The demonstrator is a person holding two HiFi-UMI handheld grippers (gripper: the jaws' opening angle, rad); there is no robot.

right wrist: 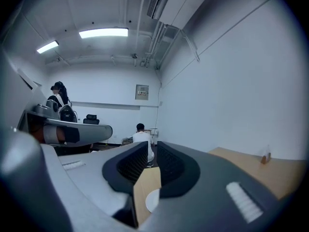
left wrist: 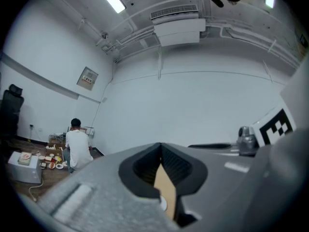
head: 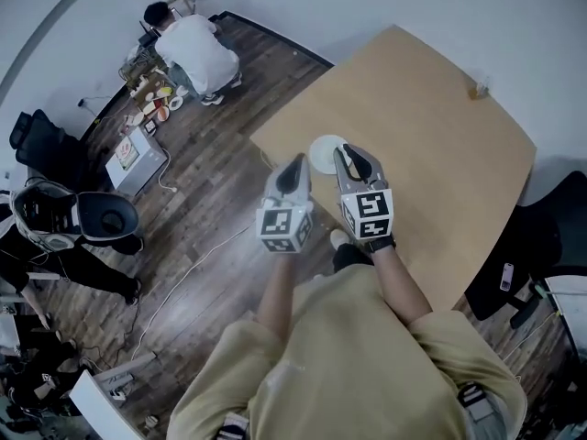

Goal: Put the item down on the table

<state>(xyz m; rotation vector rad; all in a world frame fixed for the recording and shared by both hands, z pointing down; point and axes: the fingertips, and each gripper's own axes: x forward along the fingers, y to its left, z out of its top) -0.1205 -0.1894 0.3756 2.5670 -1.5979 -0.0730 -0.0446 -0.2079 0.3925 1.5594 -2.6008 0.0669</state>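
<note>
Judging by how things lie, the put-down itself looks done: the white round item (head: 327,152) rests flat on the worktop (head: 431,136), close to the corner nearest the person, and neither tool touches it. The left gripper (head: 299,161) hangs above and just left of it with its fingers pressed together on nothing. The right gripper (head: 345,154) hangs just right of it, its fingers a narrow slit apart and likewise empty; each gripper view shows only a sliver of tan board and white rim through the gap. To finish well, I would take both tools straight up and back, not sideways, since a light disc on a smooth top could skid under a brush from a fingertip, and the edge is near. The item reads as a thin, shallow disc, plate-like or lid-like, plain white; its material cannot be told. The worktop is pale tan with a wood-like, matte, even face, curved sides and softened corners. The fingers have dark ribbed inner pads set in smooth grey shells, with black-and-white marker cubes behind. Below lies a dark plank floor (head: 211,200) with a pale cable trailing across it.
</note>
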